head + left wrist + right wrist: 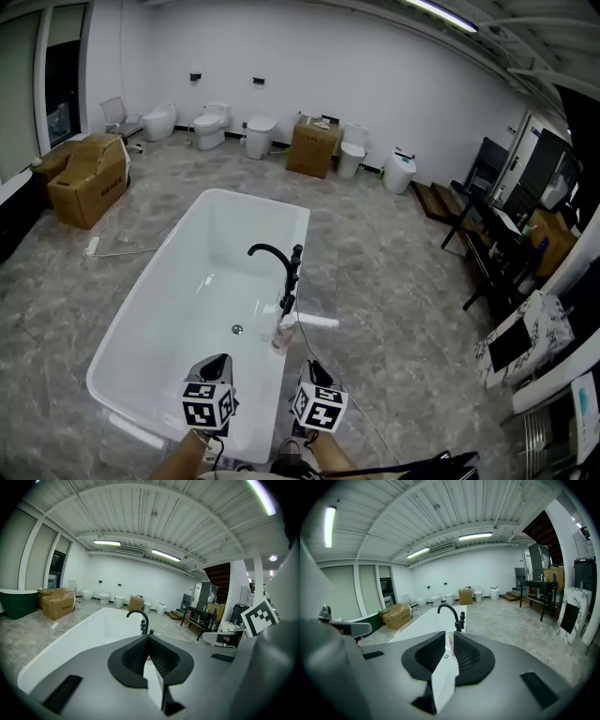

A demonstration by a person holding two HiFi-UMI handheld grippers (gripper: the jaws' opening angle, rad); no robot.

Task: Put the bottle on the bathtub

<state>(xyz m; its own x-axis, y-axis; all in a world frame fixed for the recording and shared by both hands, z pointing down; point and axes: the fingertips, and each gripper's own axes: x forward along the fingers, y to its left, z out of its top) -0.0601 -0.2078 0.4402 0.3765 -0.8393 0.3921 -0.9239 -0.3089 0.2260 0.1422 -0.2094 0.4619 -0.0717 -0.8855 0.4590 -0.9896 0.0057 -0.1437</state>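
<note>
**Bottle on the tub rim, ahead of both claws**

We see one glossy white, rounded-rectangular bathtub (206, 272) and one black curved faucet (277, 257). One small pale bottle (281, 336) stands on the rim at the faucet's foot. It is apart from our two claws: the left claw (218, 358) pinched closed and empty, the right claw (310, 365) slightly parted and empty.

No lettering, brand or number can be read; the brown cardboard boxes (89, 178) and small pale bottle (281, 336) show nothing legible.
</note>
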